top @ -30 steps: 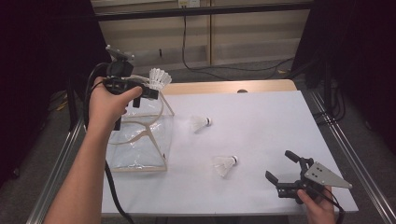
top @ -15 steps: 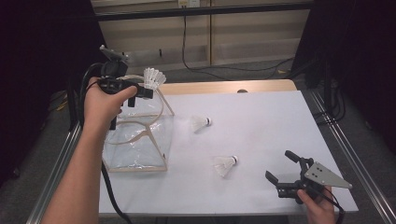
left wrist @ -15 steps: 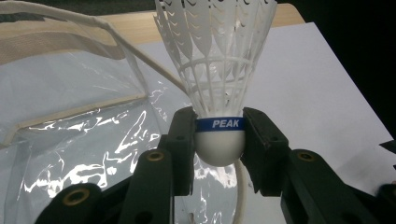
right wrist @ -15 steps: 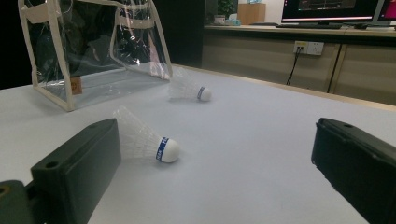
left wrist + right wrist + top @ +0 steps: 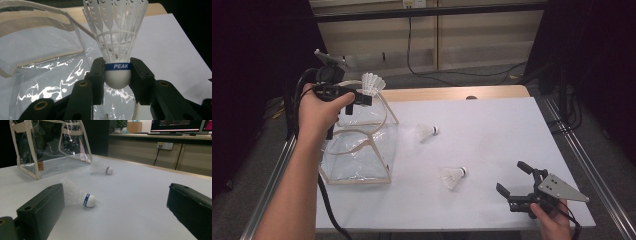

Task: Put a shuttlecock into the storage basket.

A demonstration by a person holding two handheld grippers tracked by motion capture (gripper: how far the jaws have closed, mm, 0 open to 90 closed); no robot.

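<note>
Left fingers: clamped on the cork of a shuttlecock, pads either side of the blue band, feathers pointing away from the hand.
Held shuttlecock, place: raised in the left gripper above the far rim of the clear bag, off the table.
Grip risk: judged thin, since held only by the rounded cork; could have squirted out under a squeeze or a tilt.
Drop risk: judged likely to catch the bag's floppy handles or sagging rim and roll out onto the table if let go off-centre.
Bag risk: light and unpinned; a nudge from the fingers could have tipped or shifted it.
Right fingers: wide apart, nothing between, right gripper low at the near table edge.
Loose shuttlecocks: 2 on the table, 1 near the bag, 1 nearer the right gripper.
</note>
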